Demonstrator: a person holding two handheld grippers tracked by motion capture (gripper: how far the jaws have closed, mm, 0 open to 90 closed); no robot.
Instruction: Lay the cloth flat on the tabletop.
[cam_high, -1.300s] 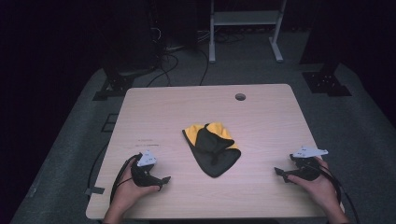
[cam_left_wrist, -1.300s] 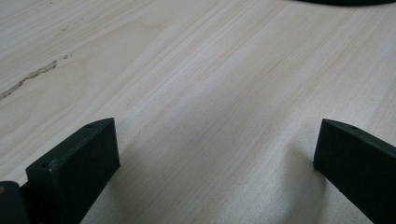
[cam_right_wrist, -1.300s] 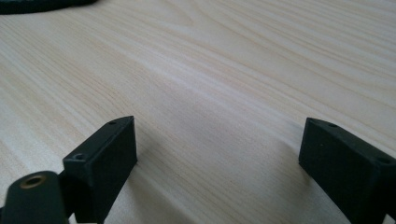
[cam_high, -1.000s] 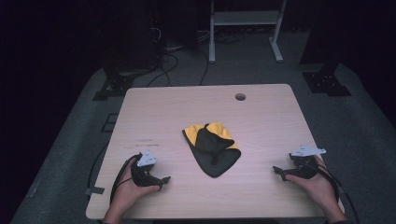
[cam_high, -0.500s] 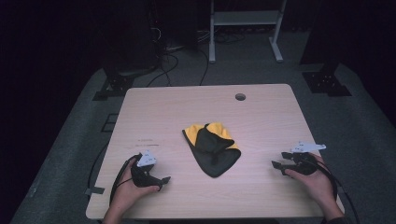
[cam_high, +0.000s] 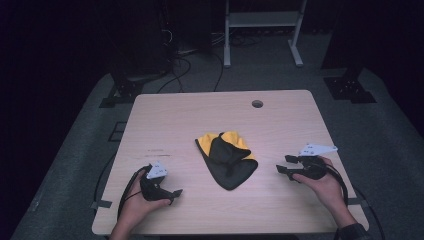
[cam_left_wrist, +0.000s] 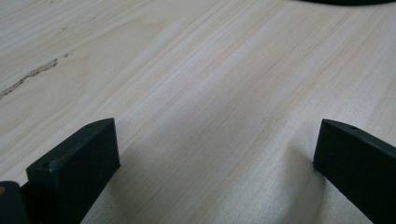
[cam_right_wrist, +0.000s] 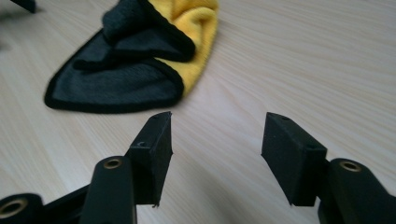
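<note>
From the high view we see the whole wooden table (cam_high: 165, 120) with a crumpled black-and-yellow cloth (cam_high: 227, 159) lying at its middle, the yellow side showing toward the top of the frame and the black part spreading toward the bottom. Our left gripper (cam_high: 167, 192) sits at the lower left of the frame, well apart from the cloth, and our right gripper (cam_high: 283, 165) sits at the lower right, its jaws pointing toward the cloth but clear of it.

The right gripper view gives what the high view cannot: the cloth's (cam_right_wrist: 135, 60) ribbed black weave, its stitched black border and the fluffy yellow pile, lying in the upper left of that frame. There the right gripper (cam_right_wrist: 215, 140) has just been closing its jaws; they stand partly apart with only bare table between them, gripping nothing.

The left gripper view shows the left gripper (cam_left_wrist: 215, 154) spread wide over bare wood grain, holding nothing; a dark sliver cut off at the top edge may be the cloth, though we cannot tell for sure.

In the high view the jaws are small and dark, so their gap is hard to read there, and the forearms are cut off at the bottom edge.
</note>
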